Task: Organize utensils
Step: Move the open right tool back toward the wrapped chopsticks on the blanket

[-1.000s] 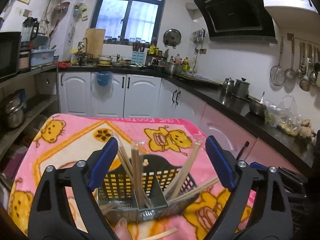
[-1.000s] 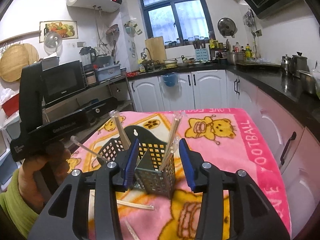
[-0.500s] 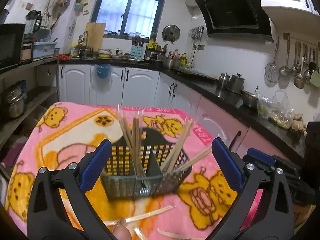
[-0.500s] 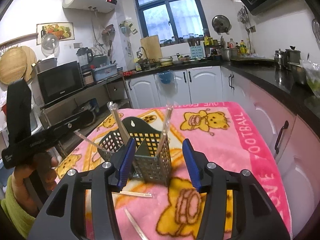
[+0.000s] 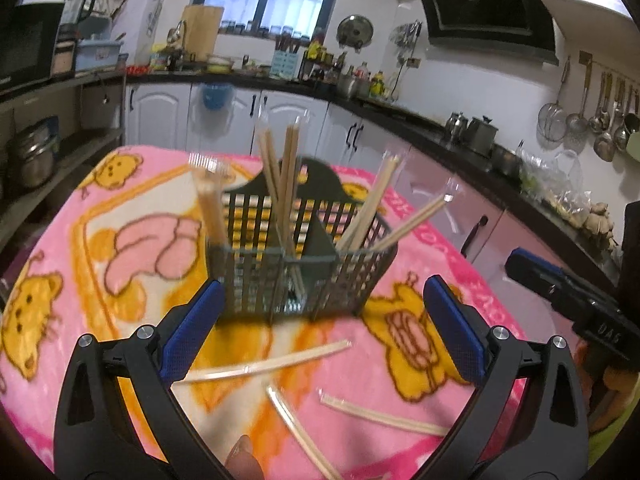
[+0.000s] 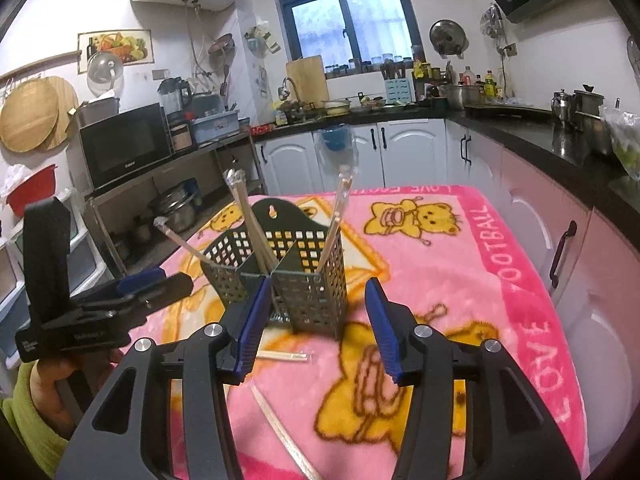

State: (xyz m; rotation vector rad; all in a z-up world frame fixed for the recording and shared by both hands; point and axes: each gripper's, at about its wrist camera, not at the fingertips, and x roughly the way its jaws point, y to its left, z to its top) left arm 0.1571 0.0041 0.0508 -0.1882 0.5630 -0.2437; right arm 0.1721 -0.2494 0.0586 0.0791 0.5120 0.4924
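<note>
Left tongs (image 5: 320,324): held low over the near edge of the table (image 5: 404,456), aimed level at the basket (image 5: 296,256). Arms spread wide, nothing between the blue pads (image 5: 188,332). In the right view they appear from the side at far left (image 6: 140,284), gripped by a hand in a green sleeve.

Right tongs (image 6: 316,324): level, pointed at the basket corner (image 6: 280,276) from its right side. Parted about halfway, empty; left pad (image 6: 252,324) just beside the basket wall, contact not clear.

Basket: dark mesh, upright on the pink blanket (image 5: 120,240), divided into compartments, hanging tab at the back.

Chopsticks in basket (image 5: 284,184): wrapped pairs, long axes near vertical, tips up; those at right (image 5: 404,224) lean outward to the right.

Loose chopsticks (image 5: 272,364): three wrapped pairs flat on the blanket between basket and left tongs. One lies roughly crosswise, one runs diagonally toward the camera (image 5: 300,432), one lies to the right (image 5: 380,416).
</note>
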